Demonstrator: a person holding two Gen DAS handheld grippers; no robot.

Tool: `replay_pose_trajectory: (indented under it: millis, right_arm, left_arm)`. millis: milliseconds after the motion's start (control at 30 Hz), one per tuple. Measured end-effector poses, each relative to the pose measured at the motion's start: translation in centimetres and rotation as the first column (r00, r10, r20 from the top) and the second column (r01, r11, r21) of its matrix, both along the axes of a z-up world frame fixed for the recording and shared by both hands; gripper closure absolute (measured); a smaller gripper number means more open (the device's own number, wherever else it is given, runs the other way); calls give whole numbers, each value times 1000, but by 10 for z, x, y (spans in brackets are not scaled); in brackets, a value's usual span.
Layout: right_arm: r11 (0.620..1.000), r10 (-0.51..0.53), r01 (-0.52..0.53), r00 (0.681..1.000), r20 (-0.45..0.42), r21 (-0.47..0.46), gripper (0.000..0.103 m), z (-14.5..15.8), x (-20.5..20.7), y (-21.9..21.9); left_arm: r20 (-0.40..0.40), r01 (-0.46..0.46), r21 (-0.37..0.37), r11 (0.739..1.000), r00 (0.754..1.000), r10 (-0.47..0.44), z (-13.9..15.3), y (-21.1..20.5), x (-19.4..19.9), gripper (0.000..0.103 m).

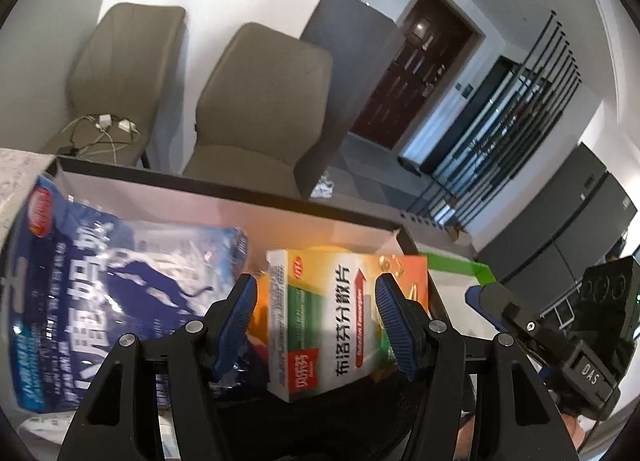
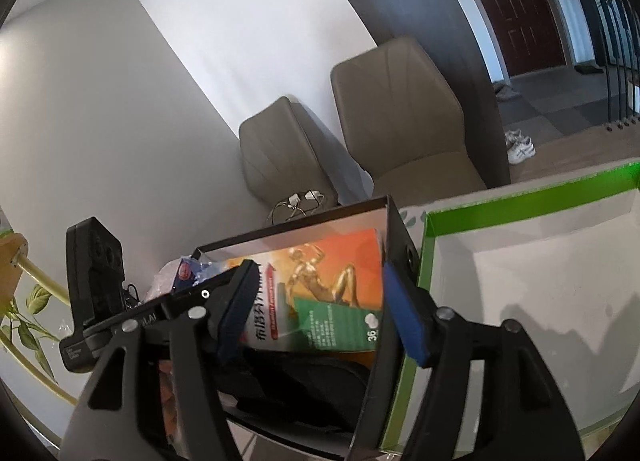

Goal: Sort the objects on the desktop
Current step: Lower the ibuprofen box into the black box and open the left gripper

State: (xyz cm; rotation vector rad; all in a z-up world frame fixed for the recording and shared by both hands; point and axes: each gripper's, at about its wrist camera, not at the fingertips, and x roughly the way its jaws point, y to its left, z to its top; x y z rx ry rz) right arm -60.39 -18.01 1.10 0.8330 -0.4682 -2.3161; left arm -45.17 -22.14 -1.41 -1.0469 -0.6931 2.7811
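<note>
Medicine carton (image 1: 340, 321): we see it inside the black-rimmed box (image 1: 224, 181), beside the blue bag (image 1: 112, 281).
Left claw (image 1: 316, 321): spread, straddling it.
Right claw (image 2: 316, 309): spread, empty.
Handling: we judge it light, stiff, crushable; pinch its long flat sides.

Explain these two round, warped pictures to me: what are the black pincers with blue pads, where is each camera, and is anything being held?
There is no robot arm: a person holds one two-finger tool in each hand, each with a fisheye camera looking along its fingers. The left wrist view shows the left gripper, jaws open over an orange, green and white cardboard medicine box lying in a black-rimmed open box, beside a blue and white plastic bag. The right wrist view shows the right gripper, also open and holding nothing, above the same black box, with a green-rimmed white tray next to it. Beige chairs stand behind.
</note>
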Motion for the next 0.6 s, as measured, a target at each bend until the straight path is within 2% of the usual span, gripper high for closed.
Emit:
replay_pose_trajectory:
  millis: [100,133,167,200,233,333,467,500,600]
  right_arm:
    - [999,42,-42,999,10,20,66,-1,1,-8]
    - [998,57,-57,998,19,26,72,-2,1,-11]
    - [997,66,-66,998,24,29,73,-3,1,-13]
    - [997,75,-76,997,28,32,74,-4,1,-15]
    - [996,81,-82,996,32,39,74,-4,1,-17]
    - [995,69,-73,996,60,61,73,-9,-2,-21]
    - [997,47,-56,989,140,59,72,-23,-11,-22]
    - [997,43,-52,988,145,58,74,-25,-12,-22]
    - [996,39,-48,990,138,69,73,-24,-11,-26]
  left_arm:
    - [-41,22,0,1000,999,-22,7,1,7,42]
    - [-49,31,-3,1000,998,-31,9,1,7,46]
    - [-53,42,-10,999,998,-42,11,3,7,50]
    - [-53,56,-16,998,997,-57,12,6,7,55]
    - [-52,69,-19,997,996,-70,13,9,7,56]
    - [-29,94,-28,995,995,-95,7,16,0,56]
    - [26,78,2,997,997,-78,-9,16,-10,56]
    - [41,72,2,997,997,-72,-13,16,-12,56]
    - [69,62,3,998,996,-62,-18,17,-15,56]
